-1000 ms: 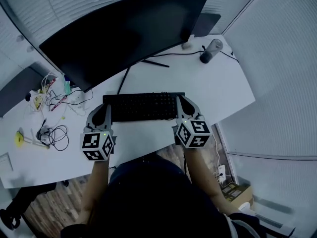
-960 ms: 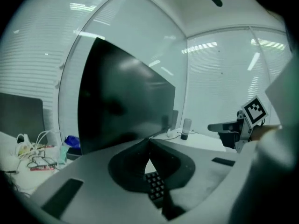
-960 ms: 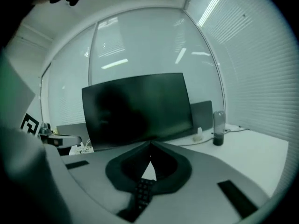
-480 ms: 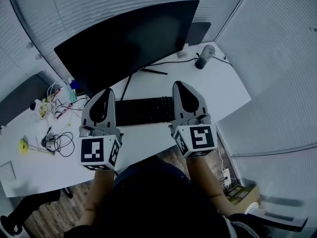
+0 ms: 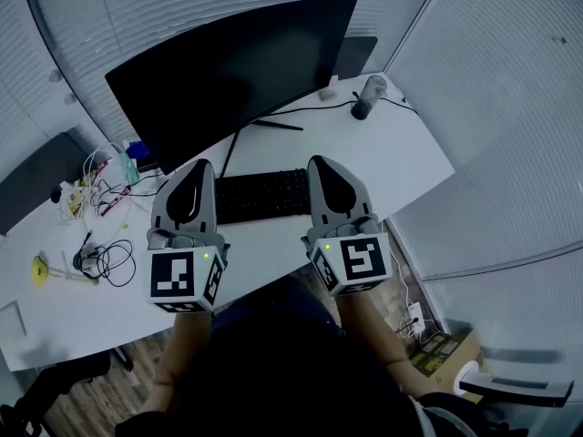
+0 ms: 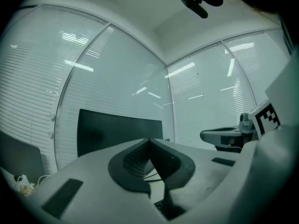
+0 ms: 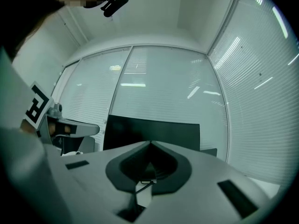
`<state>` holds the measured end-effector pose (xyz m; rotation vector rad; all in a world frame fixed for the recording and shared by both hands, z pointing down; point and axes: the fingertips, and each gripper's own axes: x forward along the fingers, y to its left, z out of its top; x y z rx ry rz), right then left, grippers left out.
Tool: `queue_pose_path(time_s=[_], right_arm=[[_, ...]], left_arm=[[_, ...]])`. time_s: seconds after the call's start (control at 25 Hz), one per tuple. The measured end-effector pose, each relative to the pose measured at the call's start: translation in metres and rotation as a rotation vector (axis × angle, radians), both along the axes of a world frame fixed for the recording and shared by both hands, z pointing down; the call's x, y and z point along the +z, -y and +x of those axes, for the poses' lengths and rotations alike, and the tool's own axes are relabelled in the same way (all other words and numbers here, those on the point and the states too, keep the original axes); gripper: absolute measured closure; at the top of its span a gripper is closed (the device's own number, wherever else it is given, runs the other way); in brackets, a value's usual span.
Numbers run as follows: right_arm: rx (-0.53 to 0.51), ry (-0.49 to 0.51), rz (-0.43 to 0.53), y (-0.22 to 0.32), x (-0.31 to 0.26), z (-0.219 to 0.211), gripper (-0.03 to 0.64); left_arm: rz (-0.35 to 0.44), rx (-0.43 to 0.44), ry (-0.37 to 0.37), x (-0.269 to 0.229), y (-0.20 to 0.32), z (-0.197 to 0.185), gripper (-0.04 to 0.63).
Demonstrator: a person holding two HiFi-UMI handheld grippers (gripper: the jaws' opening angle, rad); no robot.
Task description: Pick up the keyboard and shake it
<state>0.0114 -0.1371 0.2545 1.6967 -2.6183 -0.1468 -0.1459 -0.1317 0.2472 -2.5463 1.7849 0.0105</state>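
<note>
Both grippers have risen since a second ago and fill more of the head view; the left gripper (image 5: 201, 163) and right gripper (image 5: 318, 158) point level toward the monitor (image 5: 237, 71). That wide, glossy black screen closes off the upper middle. The smooth white desk (image 5: 392, 167) is bare toward the right, up to a dark cylinder (image 5: 367, 96), while loose cables (image 5: 102, 258) crowd the left. Its curved front edge runs under the marker cubes, with wooden floor (image 5: 96, 385) at lower left and slatted blinds (image 5: 496, 107) at right.

Each grey plastic gripper is clenched tip to tip, its ribbed dark pads (image 6: 133, 160) meeting on nothing. The flat black keyboard (image 5: 261, 196), rows of keys showing, sits at centre frame between the two grippers, its ends hidden beneath them. Whether it is off the desk cannot be told.
</note>
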Motion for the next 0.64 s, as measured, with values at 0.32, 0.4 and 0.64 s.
queue_pose_path(time_s=[0.32, 0.4, 0.64], right_arm=[[0.019, 0.008, 0.003, -0.001, 0.0, 0.001, 0.591], [0.023, 0.006, 0.0, 0.0, 0.001, 0.002, 0.591], [0.032, -0.008, 0.007, 0.006, 0.002, -0.003, 0.591]], left_arm=[[-0.003, 0.026, 0.009, 0.003, 0.003, 0.002, 0.571], [-0.006, 0.034, 0.011, 0.004, 0.005, 0.004, 0.571], [-0.001, 0.046, 0.007, 0.006, 0.01, 0.002, 0.571]])
